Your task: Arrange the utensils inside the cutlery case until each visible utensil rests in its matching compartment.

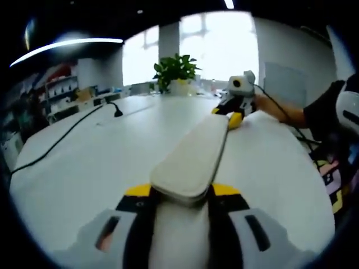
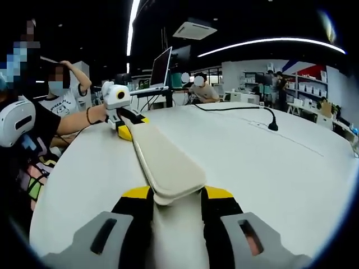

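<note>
A long cream cutlery case point(image 1: 193, 154) stretches over the white table point(image 1: 84, 168) between my two grippers, its lid closed, so nothing inside shows. My left gripper point(image 1: 182, 193) is shut on the near end in the left gripper view. At the far end, the right gripper point(image 1: 233, 115) grips it, held by a person's hand. In the right gripper view the same case point(image 2: 160, 157) runs away from my right gripper point(image 2: 176, 196), which is shut on that end, toward the left gripper point(image 2: 128, 126) at the other end.
A black cable point(image 1: 67, 134) crosses the table's left side, and a potted plant point(image 1: 175, 70) stands at its far edge. Another cable with a plug point(image 2: 270, 123) lies on the table point(image 2: 269, 168). A monitor point(image 2: 161, 67) and seated people are beyond.
</note>
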The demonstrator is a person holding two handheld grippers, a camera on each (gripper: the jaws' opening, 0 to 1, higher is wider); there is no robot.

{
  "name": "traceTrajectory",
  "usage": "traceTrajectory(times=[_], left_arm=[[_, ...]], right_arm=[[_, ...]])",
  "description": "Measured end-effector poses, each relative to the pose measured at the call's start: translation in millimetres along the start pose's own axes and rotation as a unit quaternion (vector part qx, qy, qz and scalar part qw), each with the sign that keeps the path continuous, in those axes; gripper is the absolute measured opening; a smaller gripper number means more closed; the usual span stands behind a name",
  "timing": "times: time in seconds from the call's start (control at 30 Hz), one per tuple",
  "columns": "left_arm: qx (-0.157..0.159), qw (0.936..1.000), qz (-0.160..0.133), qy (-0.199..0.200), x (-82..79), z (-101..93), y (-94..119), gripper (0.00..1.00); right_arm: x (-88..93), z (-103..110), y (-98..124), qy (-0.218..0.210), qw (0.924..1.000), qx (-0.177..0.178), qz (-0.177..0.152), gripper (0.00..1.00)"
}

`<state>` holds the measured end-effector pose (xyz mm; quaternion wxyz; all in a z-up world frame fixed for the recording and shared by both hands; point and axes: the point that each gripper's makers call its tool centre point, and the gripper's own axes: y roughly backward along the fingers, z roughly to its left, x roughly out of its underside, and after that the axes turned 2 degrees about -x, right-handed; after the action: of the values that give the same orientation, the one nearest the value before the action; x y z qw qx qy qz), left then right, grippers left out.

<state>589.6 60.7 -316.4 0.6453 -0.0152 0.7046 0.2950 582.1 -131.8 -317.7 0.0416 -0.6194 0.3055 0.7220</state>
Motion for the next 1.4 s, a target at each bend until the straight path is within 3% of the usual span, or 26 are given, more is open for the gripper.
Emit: traceTrajectory(times=[0.27,0.43,0.6,0.9,1.17,1.3,1.4], left_arm=[[-0.004,0.9996,0.017,-0.023,-1.9,2.1,-1,0.45],[-0.004,0.9998,0.016,-0.014,0.0,1.4,0,0.45],[-0.008,0.9998,0.014,-0.012,0.6,3.6,2,0.43],[-0.009,0.9997,0.018,-0.012,0.3,5.4,0,0.39],[-0.009,0.9996,0.025,0.006,4.3,6.3,7,0.40],[-0.018,0.9995,0.020,0.019,2.0,10.1,10,0.42],[-0.028,0.9993,0.024,0.010,2.2,10.0,17,0.45]], right_arm=[[-0.5,5,4,-0.008,0.9999,0.009,-0.001,0.34],[0.0,8,9,-0.012,0.9997,0.019,-0.008,0.34],[3.1,4,13,-0.017,0.9997,0.017,-0.006,0.27],[2.8,3,16,-0.017,0.9998,0.009,-0.002,0.26],[1.9,-9,24,-0.026,0.9987,0.045,0.004,0.30],[-9.3,-5,29,-0.043,0.9977,0.052,-0.012,0.28],[-19.5,3,37,-0.028,0.9974,0.065,-0.013,0.28]])
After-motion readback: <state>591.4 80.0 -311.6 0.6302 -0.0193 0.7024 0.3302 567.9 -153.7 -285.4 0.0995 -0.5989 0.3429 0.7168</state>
